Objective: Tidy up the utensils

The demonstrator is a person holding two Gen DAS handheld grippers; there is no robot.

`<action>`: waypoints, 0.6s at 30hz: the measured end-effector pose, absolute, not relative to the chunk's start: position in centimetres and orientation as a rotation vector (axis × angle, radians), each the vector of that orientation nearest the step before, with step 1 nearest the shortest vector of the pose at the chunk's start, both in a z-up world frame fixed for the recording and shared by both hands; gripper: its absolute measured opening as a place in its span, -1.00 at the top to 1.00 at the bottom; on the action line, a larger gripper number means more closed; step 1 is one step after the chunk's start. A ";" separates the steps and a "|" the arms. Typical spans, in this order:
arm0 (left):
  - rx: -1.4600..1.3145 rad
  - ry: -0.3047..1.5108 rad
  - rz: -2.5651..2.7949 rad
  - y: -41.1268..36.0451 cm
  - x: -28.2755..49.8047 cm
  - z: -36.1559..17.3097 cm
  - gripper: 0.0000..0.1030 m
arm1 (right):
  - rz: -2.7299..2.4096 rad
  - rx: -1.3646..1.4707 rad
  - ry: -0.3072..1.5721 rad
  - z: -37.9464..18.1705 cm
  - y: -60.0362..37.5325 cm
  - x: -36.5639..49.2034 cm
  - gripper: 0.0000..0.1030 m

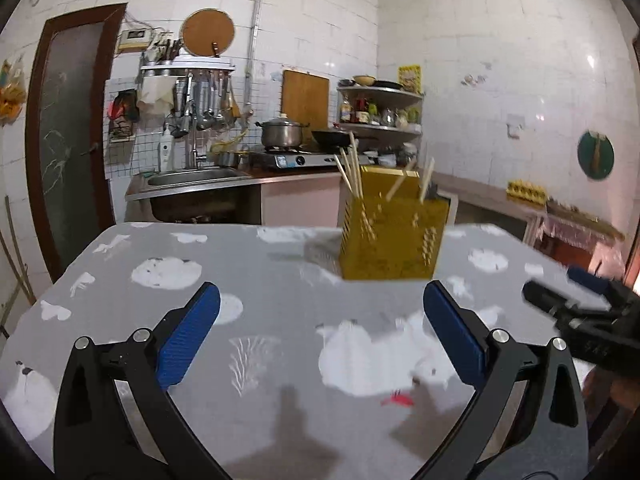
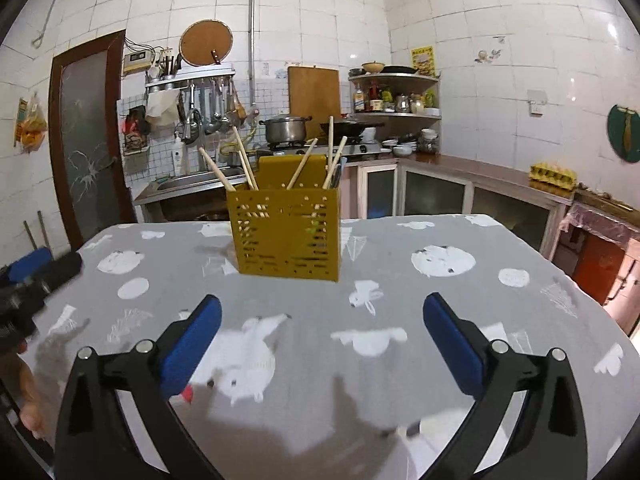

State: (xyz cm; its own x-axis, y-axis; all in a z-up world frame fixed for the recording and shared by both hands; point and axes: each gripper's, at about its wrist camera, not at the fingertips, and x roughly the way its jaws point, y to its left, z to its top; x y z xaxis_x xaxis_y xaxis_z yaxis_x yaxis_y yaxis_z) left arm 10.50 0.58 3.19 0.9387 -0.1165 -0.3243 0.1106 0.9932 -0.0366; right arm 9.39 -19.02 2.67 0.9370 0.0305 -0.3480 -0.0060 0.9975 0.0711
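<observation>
Yellow holder [image 2: 286, 232] with chopsticks is seen upright on the grey table [image 2: 400, 292], beyond two empty grippers.

The left gripper [image 1: 320, 312] is held with its blue pads spread wide, nothing between them and nothing touched; the right gripper [image 2: 320, 316] is likewise spread wide and empty above the cloth. Each gripper is glimpsed at the edge of the other's view. The holder is set near the table's far edge, ahead of both grippers and well apart from them. Five chopsticks [image 2: 302, 164] are counted in the right wrist view, long axes near vertical, tips up: two lean left, one stands almost straight, two lean right. A dark utensil is also seen at the holder's right corner; its kind cannot be told.
</observation>
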 end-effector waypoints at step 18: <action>0.046 0.236 -0.050 -0.1 9.0 2.0 -0.91 | -0.057 0.100 0.268 1.8 -20.4 7.7 -0.91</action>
State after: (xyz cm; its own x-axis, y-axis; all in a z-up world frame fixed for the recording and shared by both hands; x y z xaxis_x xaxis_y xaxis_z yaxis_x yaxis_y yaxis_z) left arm 9.03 -0.09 2.00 0.9711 -0.0441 -0.2347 0.0551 0.9977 0.0401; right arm 7.67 -20.40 1.76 0.9628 -0.0425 -0.2669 0.0693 0.9934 0.0915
